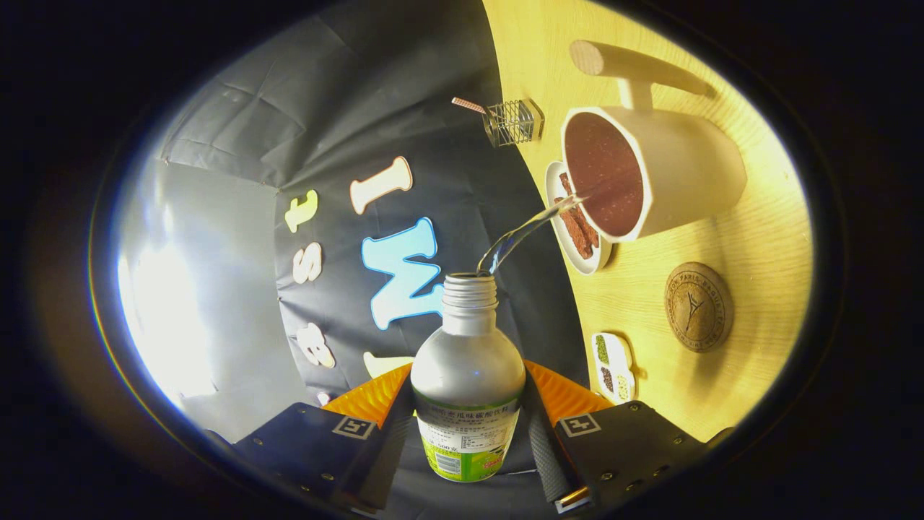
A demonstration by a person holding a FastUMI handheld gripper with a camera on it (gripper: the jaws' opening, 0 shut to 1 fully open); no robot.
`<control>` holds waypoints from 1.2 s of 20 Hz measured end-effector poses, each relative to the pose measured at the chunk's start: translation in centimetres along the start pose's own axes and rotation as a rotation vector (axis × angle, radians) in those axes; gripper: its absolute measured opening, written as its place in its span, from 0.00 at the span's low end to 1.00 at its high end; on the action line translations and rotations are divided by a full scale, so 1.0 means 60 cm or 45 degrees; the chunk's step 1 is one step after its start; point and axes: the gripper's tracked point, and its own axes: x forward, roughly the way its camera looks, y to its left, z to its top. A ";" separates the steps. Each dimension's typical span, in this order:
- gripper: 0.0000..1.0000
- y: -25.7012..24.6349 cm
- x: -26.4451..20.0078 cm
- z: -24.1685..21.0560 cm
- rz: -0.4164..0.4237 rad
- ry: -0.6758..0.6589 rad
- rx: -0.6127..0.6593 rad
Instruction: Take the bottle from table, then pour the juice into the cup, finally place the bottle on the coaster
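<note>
Tool (468,426) pinching bottle (468,383) between both fingers, tipped toward cup (653,173) on table (765,245); clear stream (523,235) arcing from neck into cup; coaster (698,307) beside cup.

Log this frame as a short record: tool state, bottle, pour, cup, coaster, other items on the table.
tool: shut on the bottle, both fingers at its body
bottle: uncapped, tipped toward the cup
pour: clear stream runs from the bottle mouth into the cup
cup: white, long handle, dark speckled inside
coaster: round, bare, beside the cup
table: light wood
other items: snack plate, divided dish, wire holder
</note>
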 end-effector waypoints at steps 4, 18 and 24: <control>0.77 0.004 -0.003 -0.002 0.008 0.001 0.014; 0.77 -0.012 -0.005 0.027 0.011 -0.066 0.078; 0.77 -0.004 0.000 0.035 0.044 -0.099 0.126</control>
